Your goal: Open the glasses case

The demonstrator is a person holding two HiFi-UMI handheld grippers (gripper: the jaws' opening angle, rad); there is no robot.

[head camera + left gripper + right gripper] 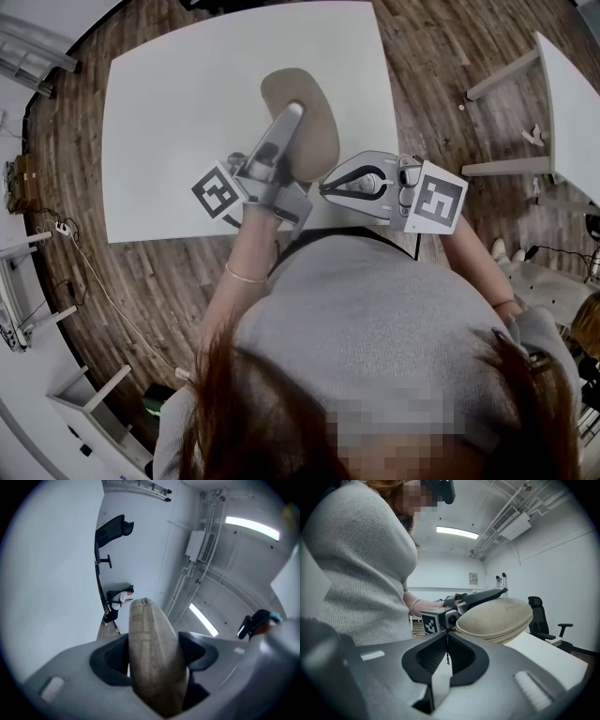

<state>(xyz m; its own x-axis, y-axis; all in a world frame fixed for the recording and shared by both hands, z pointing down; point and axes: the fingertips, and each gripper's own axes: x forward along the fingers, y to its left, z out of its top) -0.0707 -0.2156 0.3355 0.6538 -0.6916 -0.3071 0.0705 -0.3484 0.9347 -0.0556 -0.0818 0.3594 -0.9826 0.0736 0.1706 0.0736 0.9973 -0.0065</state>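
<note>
The beige oval glasses case [307, 120] is held up over the white table [178, 103], closed, its seam showing along the edge. My left gripper [292, 131] is shut on it, one finger [284, 122] lying across the top. In the left gripper view the case [152, 653] fills the gap between the jaws. My right gripper [325, 187] is shut just right of the case and apart from it. In the right gripper view its pads [447, 644] meet with nothing seen between them, and the case [497, 618] is just beyond, under the left finger [487, 595].
A second white table [572, 103] stands at the right over the wooden floor [441, 56]. A black office chair [543, 620] is behind the table. A person [119, 598] sits far off by a wall.
</note>
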